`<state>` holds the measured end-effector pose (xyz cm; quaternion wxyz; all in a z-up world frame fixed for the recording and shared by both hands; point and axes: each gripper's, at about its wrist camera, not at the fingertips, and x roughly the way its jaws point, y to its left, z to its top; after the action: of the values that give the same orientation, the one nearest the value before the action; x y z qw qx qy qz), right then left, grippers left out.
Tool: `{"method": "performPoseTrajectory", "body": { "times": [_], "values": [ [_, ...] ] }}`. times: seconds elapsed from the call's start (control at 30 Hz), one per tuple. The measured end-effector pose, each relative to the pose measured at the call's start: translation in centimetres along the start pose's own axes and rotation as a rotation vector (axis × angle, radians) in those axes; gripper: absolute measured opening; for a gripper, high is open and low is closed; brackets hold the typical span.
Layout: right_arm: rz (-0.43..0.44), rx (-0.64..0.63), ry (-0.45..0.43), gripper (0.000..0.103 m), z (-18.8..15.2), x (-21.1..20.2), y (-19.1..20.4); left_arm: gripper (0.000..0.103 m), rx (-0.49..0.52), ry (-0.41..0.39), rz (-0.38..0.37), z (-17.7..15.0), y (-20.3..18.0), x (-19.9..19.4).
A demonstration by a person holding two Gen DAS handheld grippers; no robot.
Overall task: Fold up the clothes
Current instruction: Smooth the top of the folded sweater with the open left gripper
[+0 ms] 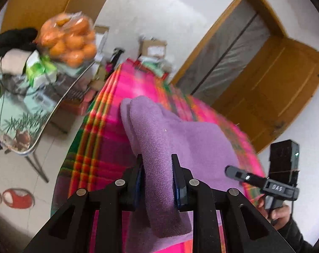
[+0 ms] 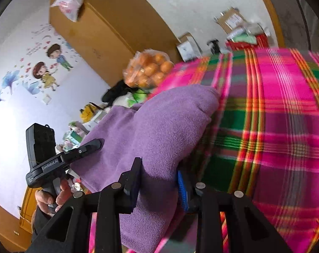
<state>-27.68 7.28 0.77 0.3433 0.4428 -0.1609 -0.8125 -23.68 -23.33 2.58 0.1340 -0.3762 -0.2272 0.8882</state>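
Note:
A purple fleece garment (image 1: 180, 135) (image 2: 159, 122) lies bunched and folded over on a bright pink, green and orange plaid sheet (image 1: 109, 147) (image 2: 275, 116). My left gripper (image 1: 157, 158) is shut on a thick fold at one end of it. My right gripper (image 2: 159, 168) has the other end bulging between its jaws, and the fabric fills the gap up to both pads. Each gripper also shows in the other's view, held by a hand: the right gripper (image 1: 233, 171) beside the garment's right edge, the left gripper (image 2: 96, 143) at its left edge.
A folding table (image 1: 45, 122) stands left of the bed. It holds a bag of oranges (image 1: 69, 40) (image 2: 149, 69), black cloth and packets. Cardboard boxes (image 1: 153, 48) sit beyond the bed's far end. A wooden door (image 1: 275, 88) stands open on the right, and red slippers (image 1: 16, 198) lie on the floor.

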Motion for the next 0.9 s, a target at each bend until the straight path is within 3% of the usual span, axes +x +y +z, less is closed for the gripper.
{"method": "performPoseTrajectory", "body": {
  "times": [0.13,0.37,0.47,0.57,0.8,0.9],
  "values": [
    [0.027,0.069,0.005,0.042,-0.6,0.4,-1.9,0.025,-0.052,0.022,-0.015,-0.4,1.5,0.0],
    [-0.048,-0.01,-0.083,0.042,-1.3,-3.0,0.1,0.023,-0.07,-0.15,-0.014,0.0,1.0,-5.0],
    [-0.055,-0.058,-0.097,0.042,-1.7,-3.5,1.3,0.023,-0.011,-0.09,0.022,-0.7,-0.3,-3.3],
    [-0.135,-0.116,-0.029,0.035,-2.6,-1.9,1.9,0.022,0.038,-0.004,0.099,-1.7,-1.0,-0.9],
    [-0.19,-0.15,-0.023,0.033,-3.3,-2.0,2.9,0.022,0.006,-0.02,0.105,-2.4,-1.0,-2.7],
    [-0.197,-0.195,-0.029,0.033,-4.1,-2.4,3.8,0.022,0.032,-0.018,0.142,-3.2,-1.9,-3.5]
  ]
}}
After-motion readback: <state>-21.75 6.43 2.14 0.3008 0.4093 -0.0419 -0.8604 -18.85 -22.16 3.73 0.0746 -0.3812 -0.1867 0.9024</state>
